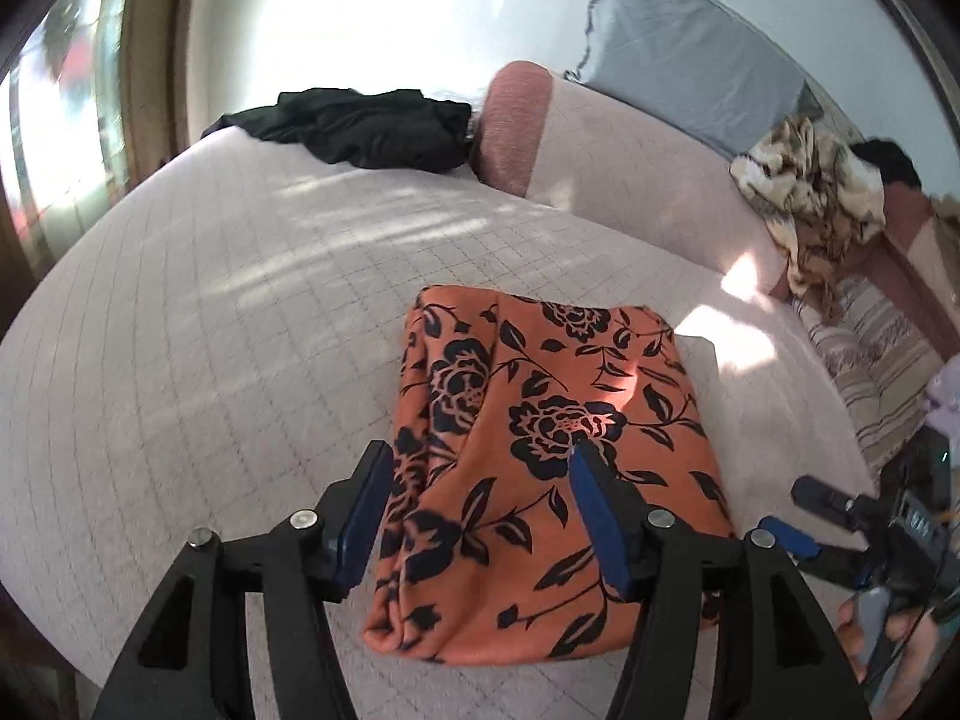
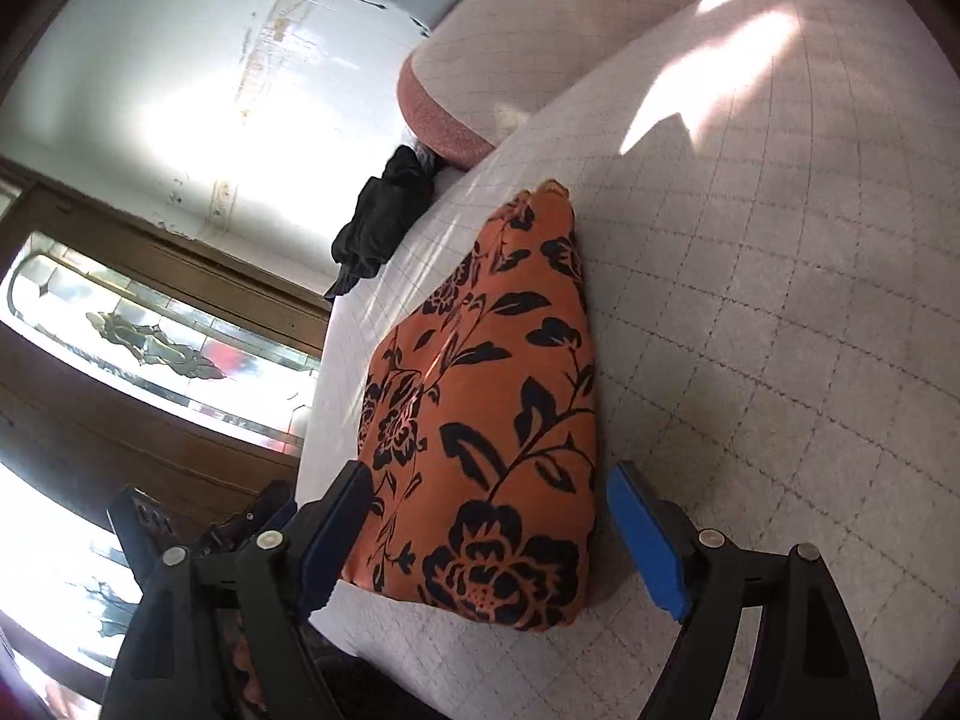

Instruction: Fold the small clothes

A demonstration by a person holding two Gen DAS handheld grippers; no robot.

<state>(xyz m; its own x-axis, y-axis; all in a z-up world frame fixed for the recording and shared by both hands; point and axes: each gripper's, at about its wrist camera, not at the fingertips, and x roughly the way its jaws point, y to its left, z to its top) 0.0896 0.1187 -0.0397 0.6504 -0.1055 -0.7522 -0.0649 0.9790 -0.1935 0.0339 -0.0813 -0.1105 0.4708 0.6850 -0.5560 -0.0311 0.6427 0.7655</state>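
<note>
While your left gripper (image 1: 480,474) hovers, jaws apart, over the folded orange floral garment (image 1: 540,480) on the quilted bed (image 1: 210,330) (black clothing (image 1: 360,126) lies beyond), your right gripper (image 2: 489,501) likewise straddles it, open, holding nothing.

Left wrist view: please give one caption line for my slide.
Open left tool above a folded orange floral garment on a quilted bed; black clothing beyond.
</note>
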